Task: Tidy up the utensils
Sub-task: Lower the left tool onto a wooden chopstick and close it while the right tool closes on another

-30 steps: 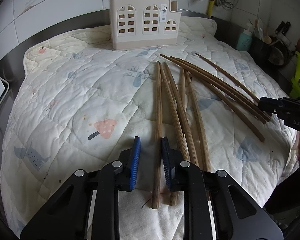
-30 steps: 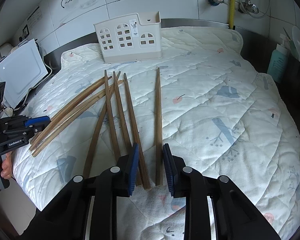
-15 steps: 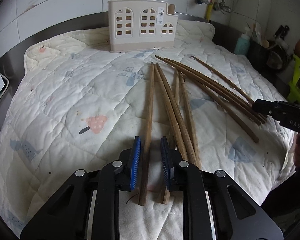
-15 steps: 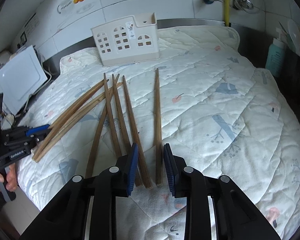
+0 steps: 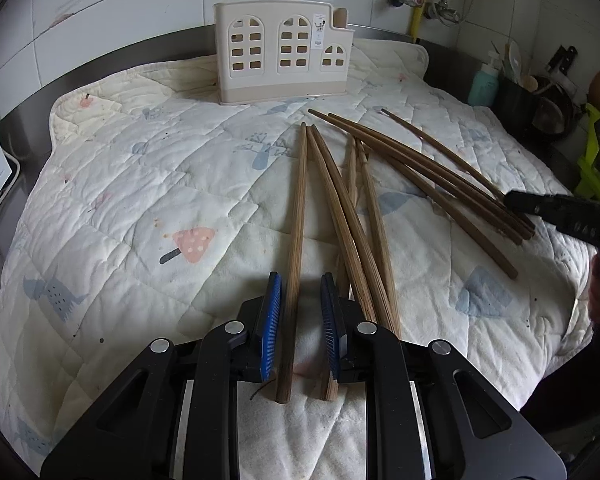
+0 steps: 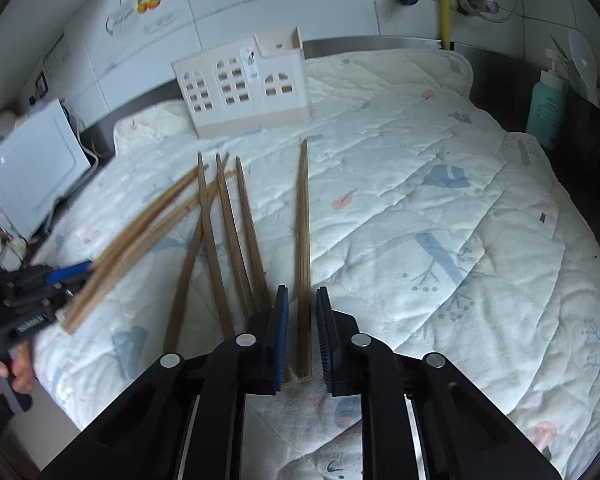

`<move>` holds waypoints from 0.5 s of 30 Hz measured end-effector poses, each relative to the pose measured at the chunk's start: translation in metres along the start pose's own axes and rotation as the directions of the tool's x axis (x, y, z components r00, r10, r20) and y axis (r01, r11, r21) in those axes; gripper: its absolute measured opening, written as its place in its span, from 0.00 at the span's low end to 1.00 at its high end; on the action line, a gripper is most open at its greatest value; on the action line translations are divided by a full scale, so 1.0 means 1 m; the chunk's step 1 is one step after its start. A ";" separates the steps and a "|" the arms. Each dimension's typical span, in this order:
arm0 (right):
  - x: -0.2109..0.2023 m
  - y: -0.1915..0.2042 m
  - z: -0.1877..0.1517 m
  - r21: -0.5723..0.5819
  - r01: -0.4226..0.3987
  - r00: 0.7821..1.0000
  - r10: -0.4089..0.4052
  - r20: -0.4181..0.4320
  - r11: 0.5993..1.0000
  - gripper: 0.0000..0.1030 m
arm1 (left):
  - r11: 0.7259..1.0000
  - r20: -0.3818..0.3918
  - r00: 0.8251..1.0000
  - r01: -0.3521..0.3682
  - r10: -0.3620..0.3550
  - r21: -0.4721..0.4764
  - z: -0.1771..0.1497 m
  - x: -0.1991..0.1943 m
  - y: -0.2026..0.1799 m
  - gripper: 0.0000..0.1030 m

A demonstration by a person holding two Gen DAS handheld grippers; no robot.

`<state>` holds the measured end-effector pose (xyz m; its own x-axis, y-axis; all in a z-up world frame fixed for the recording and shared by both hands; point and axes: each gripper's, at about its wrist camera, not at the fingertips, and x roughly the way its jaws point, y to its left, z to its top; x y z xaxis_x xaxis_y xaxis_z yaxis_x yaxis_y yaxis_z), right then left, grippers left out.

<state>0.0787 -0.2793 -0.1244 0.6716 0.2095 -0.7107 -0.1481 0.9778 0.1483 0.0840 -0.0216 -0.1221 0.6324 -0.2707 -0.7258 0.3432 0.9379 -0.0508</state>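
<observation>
Several brown wooden chopsticks lie fanned on a white patterned quilt (image 5: pixel 120 200). A cream utensil holder (image 5: pixel 284 60) with arched cut-outs stands at the back by the wall, also in the right wrist view (image 6: pixel 244 88). My left gripper (image 5: pixel 301 316) is low over the quilt and straddles the near end of the leftmost chopstick (image 5: pixel 298 208), with a gap on its right side. My right gripper (image 6: pixel 302 320) has its jaws closing tight on the near end of the lone rightmost chopstick (image 6: pixel 304 220). Each gripper shows at the edge of the other view: the right gripper (image 5: pixel 516 200) and the left gripper (image 6: pixel 80 272).
A teal bottle (image 6: pixel 546 108) and a dark container of utensils (image 5: pixel 516 108) stand at the right beyond the quilt. A white appliance (image 6: pixel 32 168) sits at the left. Pipes run down the tiled wall behind. A person's hand (image 6: pixel 20 368) holds the left gripper's handle.
The right gripper's jaws have drawn much closer together around the lone chopstick. The left gripper keeps about the same width, with the leftmost chopstick still between its pads.
</observation>
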 end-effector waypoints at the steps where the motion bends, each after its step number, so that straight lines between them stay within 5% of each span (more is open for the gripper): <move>1: 0.001 0.004 -0.001 -0.022 0.024 1.000 -0.023 0.010 0.999 0.10 | 1.000 0.003 1.000 -0.003 0.003 -0.002 0.000 0.000 0.000 0.18; 15: -0.038 0.015 0.010 -0.058 0.064 0.993 -0.058 0.102 0.996 0.06 | 0.999 -0.030 0.999 0.019 -0.020 -0.048 0.006 0.000 0.012 0.07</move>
<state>0.0583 -0.2727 -0.0881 0.7497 0.1516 -0.6441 -0.1466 0.9873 0.0618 0.0920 -0.0119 -0.1185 0.6041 -0.2830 -0.7450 0.3212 0.9420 -0.0973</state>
